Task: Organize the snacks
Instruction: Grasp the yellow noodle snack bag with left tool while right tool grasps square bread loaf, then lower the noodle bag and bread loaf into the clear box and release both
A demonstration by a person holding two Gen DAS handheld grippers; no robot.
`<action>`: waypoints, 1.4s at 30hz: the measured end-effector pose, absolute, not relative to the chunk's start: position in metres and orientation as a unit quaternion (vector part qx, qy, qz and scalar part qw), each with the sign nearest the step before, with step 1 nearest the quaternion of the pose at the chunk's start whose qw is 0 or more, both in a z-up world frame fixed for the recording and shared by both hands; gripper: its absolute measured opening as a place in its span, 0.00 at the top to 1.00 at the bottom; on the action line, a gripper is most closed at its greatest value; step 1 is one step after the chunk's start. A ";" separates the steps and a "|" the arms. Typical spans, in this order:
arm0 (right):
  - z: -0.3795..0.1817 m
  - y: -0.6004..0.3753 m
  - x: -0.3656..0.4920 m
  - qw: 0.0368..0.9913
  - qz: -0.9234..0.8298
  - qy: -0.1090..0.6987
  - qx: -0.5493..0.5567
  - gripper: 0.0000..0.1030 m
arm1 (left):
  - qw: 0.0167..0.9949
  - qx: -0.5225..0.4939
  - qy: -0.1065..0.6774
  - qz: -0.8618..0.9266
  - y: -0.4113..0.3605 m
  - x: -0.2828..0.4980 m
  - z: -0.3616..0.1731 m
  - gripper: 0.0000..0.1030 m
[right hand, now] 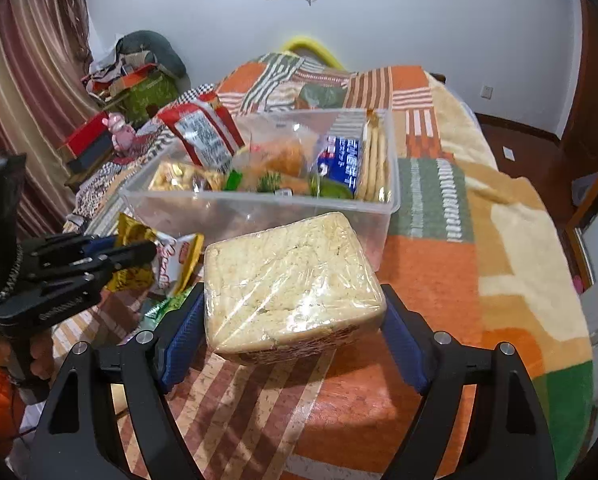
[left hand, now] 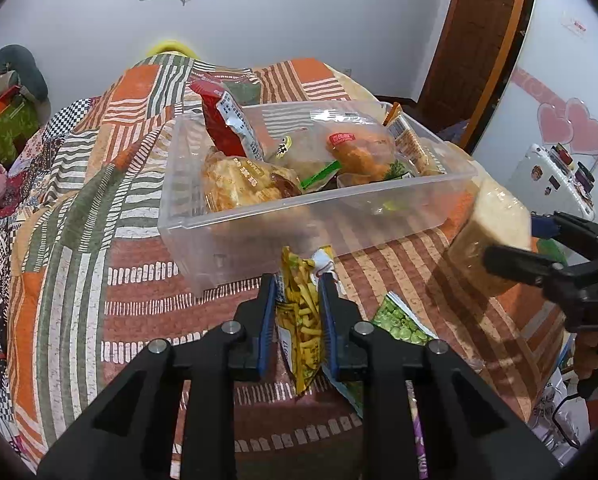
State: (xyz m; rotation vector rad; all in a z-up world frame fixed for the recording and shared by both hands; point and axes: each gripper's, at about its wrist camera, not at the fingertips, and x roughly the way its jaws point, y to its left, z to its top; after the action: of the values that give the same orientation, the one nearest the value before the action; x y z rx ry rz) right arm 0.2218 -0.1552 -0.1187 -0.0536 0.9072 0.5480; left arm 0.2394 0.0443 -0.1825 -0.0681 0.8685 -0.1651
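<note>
A clear plastic bin (left hand: 259, 232) sits on the patchwork bedspread with several snack packs in it; it shows again as the bin (right hand: 391, 200) in the right wrist view. My left gripper (left hand: 297, 280) is shut on a yellow bag of fries-shaped snacks (left hand: 301, 320), held just in front of the bin. My right gripper (right hand: 293, 300) is shut on a wrapped block of pale crackers (right hand: 287, 276), lifted in front of the bin's near wall. That cracker block (left hand: 491, 236) appears at the right of the left wrist view. The yellow bag (right hand: 171, 256) shows at left in the right wrist view.
A green pea snack bag (left hand: 399, 320) lies on the bedspread (left hand: 139, 288) beside my left gripper. The bed's right edge drops to a wooden floor near a door (left hand: 475, 28). Clothes and boxes (right hand: 139, 76) are piled at far left against the wall.
</note>
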 end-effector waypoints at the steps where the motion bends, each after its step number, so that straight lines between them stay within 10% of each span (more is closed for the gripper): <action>1: -0.117 -0.155 0.222 0.864 0.261 0.430 -0.026 0.23 | 0.904 -0.035 0.418 -0.082 0.044 0.238 -0.181 0.85; 25: -0.069 -0.147 0.263 0.901 0.242 0.361 -0.008 0.23 | 0.948 -0.013 0.312 -0.061 0.041 0.252 -0.089 0.94; 42: -0.090 -0.114 0.327 0.898 0.207 0.388 -0.018 0.23 | 0.938 -0.037 0.343 -0.037 0.045 0.344 -0.120 0.94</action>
State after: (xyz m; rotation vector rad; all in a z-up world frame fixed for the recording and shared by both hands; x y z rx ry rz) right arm 0.3266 -0.1138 -0.0902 -0.0375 0.8028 0.4281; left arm 0.3438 0.0448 -0.1199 -0.0765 0.7005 -0.0757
